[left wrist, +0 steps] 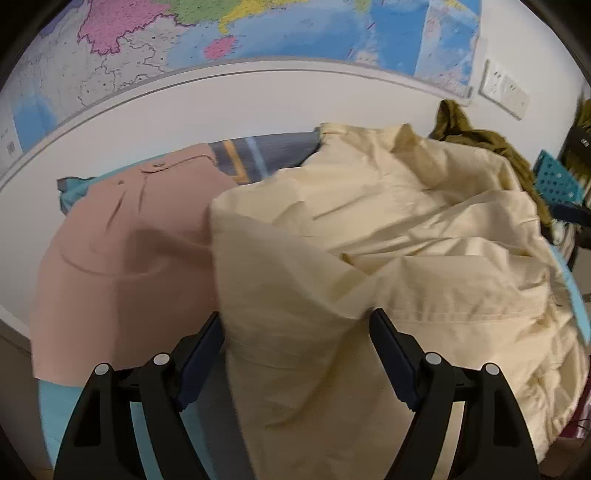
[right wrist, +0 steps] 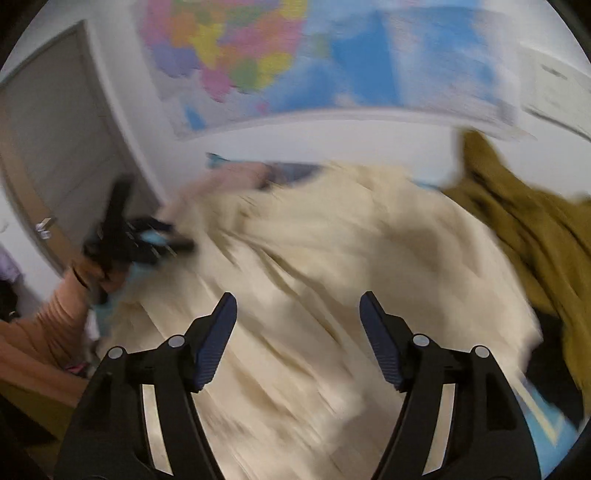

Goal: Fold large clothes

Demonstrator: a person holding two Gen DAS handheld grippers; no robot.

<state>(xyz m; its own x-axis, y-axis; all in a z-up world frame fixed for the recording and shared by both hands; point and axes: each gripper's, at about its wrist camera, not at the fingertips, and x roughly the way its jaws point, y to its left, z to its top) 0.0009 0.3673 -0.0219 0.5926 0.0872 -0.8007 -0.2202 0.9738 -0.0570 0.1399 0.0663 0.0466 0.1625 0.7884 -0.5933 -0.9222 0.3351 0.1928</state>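
While crumpled, cream garment (left wrist: pixel 388 229) stretches away toward wall map (left wrist: pixel 258 33).

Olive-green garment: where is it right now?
The olive-green garment lies bunched on the right of both views, against the cream garment's far right edge, below the wall map.

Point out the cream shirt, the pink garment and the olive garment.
cream shirt (left wrist: pixel 406 236): left wrist view, on its crumpled middle.
pink garment (left wrist: pixel 122 266): left wrist view, on its flat front panel.
olive garment (right wrist: pixel 524 229): right wrist view, on its heaped fabric at the right.
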